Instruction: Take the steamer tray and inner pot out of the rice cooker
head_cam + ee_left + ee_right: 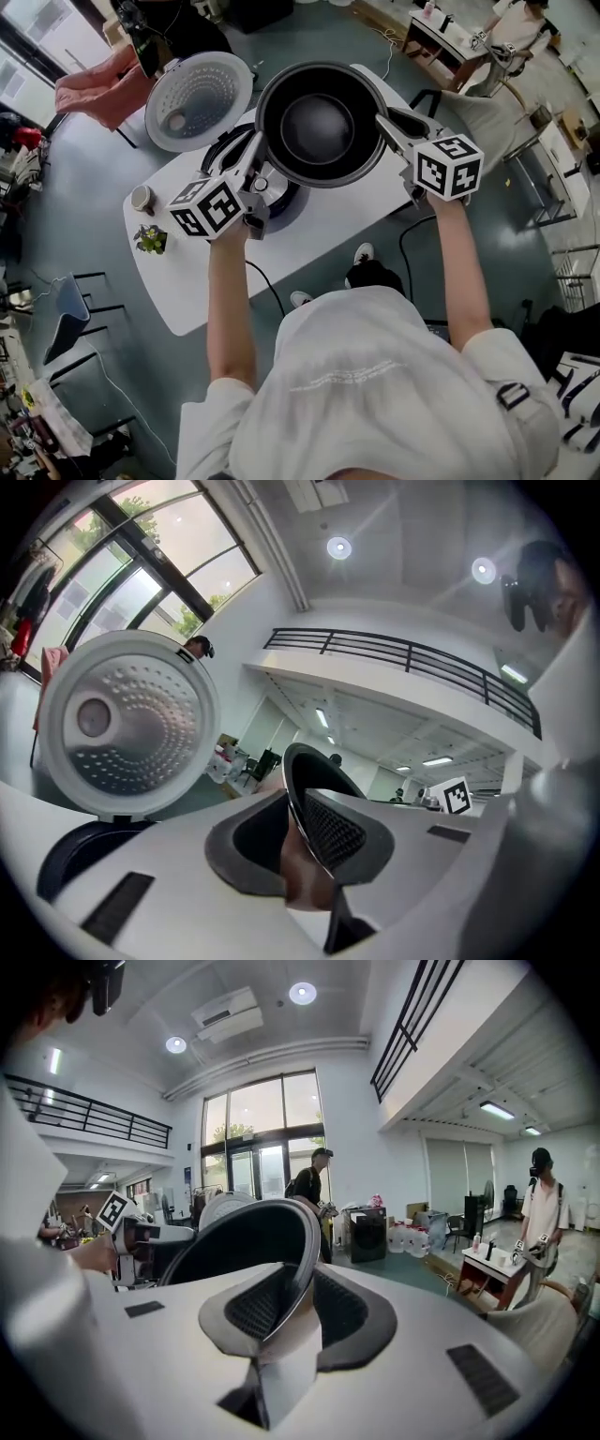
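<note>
Head view | left gripper [255,157] fingers clamp inner pot [319,127] rim | right gripper [386,128] fingers clamp opposite rim

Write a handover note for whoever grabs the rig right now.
Grippers: both shut on the pot rim, left gripper on its left side, right gripper on its right.
Things: pot in the air above the cooker; lid open; tray not in view.
Done: pot is out of the cooker.
Left: set the pot on the table, probably; find the tray and confirm it is out.
</note>
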The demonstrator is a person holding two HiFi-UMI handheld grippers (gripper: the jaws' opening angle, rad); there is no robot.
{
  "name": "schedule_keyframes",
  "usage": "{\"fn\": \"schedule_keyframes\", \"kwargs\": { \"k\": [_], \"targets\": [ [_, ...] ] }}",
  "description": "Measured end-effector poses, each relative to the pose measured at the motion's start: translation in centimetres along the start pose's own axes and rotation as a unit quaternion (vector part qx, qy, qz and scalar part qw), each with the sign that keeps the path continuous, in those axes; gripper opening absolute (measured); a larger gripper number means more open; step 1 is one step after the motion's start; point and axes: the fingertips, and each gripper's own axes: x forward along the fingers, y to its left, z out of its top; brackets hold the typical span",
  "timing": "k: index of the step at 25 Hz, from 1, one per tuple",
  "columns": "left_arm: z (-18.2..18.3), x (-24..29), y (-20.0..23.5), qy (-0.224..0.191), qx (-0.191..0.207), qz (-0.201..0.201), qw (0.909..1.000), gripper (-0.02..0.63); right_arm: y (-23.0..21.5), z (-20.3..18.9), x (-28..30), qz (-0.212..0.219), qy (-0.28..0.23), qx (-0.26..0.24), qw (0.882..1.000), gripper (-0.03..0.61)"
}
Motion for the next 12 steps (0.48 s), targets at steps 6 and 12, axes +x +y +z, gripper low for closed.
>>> {"fn": "schedule_keyframes", "kwargs": {
  "k": [6,12],
  "targets": [
    [-1.9,6.1,-3.8,0.016,0.003,-0.033,0.9993,0.064,-6.8,-2.4,-2.3,-0.020,0.013,0.029,0.999,0.117],
    [-4.4,11.9,-6.2,0.026,-0.012,-0.029,0.9992,0.063,-13.6,-4.6,-2.8,-0.018,0.038,0.049,0.998,0.117]
  ]
}}
